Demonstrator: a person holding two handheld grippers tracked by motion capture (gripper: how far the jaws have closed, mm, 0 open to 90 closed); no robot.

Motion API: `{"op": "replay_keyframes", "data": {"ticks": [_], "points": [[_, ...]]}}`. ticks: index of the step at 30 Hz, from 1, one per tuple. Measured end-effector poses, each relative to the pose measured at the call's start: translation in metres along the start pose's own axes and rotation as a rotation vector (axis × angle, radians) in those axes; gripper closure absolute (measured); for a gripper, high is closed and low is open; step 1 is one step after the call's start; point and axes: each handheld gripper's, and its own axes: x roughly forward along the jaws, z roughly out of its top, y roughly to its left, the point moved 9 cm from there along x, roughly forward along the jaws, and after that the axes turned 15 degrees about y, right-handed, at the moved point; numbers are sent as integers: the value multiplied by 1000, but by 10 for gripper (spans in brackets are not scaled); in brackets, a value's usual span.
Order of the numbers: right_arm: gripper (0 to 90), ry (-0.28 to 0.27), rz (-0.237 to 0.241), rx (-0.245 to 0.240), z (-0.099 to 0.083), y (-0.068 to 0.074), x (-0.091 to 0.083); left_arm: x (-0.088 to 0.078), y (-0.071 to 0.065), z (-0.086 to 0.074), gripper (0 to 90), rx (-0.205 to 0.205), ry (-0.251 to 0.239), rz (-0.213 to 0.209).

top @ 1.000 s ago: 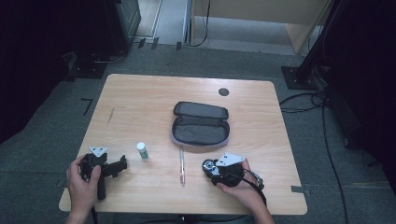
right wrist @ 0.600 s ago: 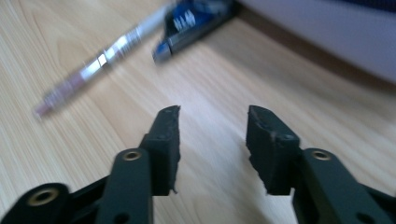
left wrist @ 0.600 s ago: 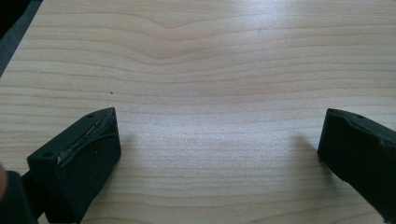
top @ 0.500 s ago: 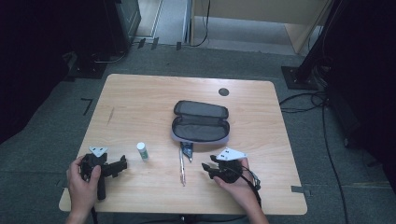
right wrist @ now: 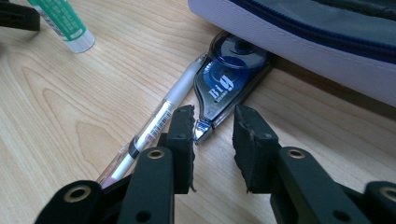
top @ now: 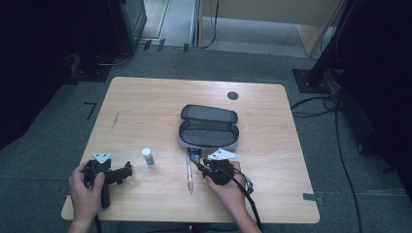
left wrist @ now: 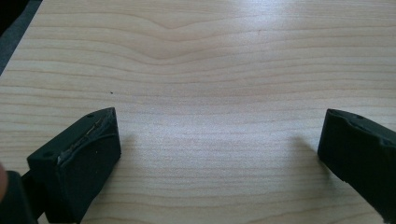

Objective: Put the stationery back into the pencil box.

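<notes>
Moved left across the table (top: 145,104) since the earlier frames: right gripper (right wrist: 214,122), now nosed up to the correction tape (right wrist: 229,81), jaws just been closing, nothing pinched yet. Left gripper (left wrist: 219,140) parked at the near left corner, no change, jaws spread wide over bare wood, nothing between.

Right jaws narrowed to a small gap, tape's metal tip sitting right at the gap mouth, apparently just ahead of the pads. Not pressing on anything.

Position of tape: flat on the table, round end tucked against the near edge of the open pencil case (right wrist: 299,44), pointed end facing the gripper. Pen (right wrist: 154,126) lying just beside it on the left jaw's side, close to touching near the tape's shoulder. Glue stick (right wrist: 65,23) farther off, well clear; seen upright in the high view (top: 148,157).

Handling guess: light, stiff plastic shell, smooth and probably slippery, tapered toward the tip, so likely to squirt out of a pinch on the taper. Tip mechanism probably the fragile bit. Better to push further in and grab across the flat sides at the mid body, below the round reel. Risk: left jaw catching the pen and dragging it along, or shoving the tape under the case lip.
</notes>
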Motion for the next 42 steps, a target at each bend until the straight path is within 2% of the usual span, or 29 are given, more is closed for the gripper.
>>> {"op": "replay_keyframes", "data": {"ticks": [6, 9, 14, 22, 26, 30, 33, 34, 36, 39, 42], "points": [[753, -9, -42, -19, 6, 8, 6, 0, 0, 0, 0, 0, 0, -1], [790, 1, -83, -37, 3, 6, 9, 0, 0, 0, 0, 1, 1, 1], [821, 24, -107, -51, -5, 2, 12, 0, 0, 0, 0, 0, 1, 0], [829, 21, -93, -45, -11, -6, 8, 0, 0, 0, 0, 0, 0, 1], [879, 35, -84, -50, -16, -8, 4, 0, 0, 0, 0, 1, 1, 1], [757, 52, -80, -46, -22, -13, -3, 0, 0, 0, 0, 1, 2, 3], [595, 5, -49, -10, -17, -14, -10, 0, 0, 0, 0, 4, 3, 6], [535, -7, -50, 6, -13, -14, -10, 0, 0, 0, 0, 4, 3, 6], [477, -26, -57, 26, -4, -13, -8, 0, 0, 0, 0, 4, 3, 6], [448, -30, -80, 52, 6, -9, 0, 0, 0, 0, 0, 4, 3, 5], [459, -13, -94, 81, 14, -7, 9, 0, 0, 0, 0, 3, 3, 5]]}}
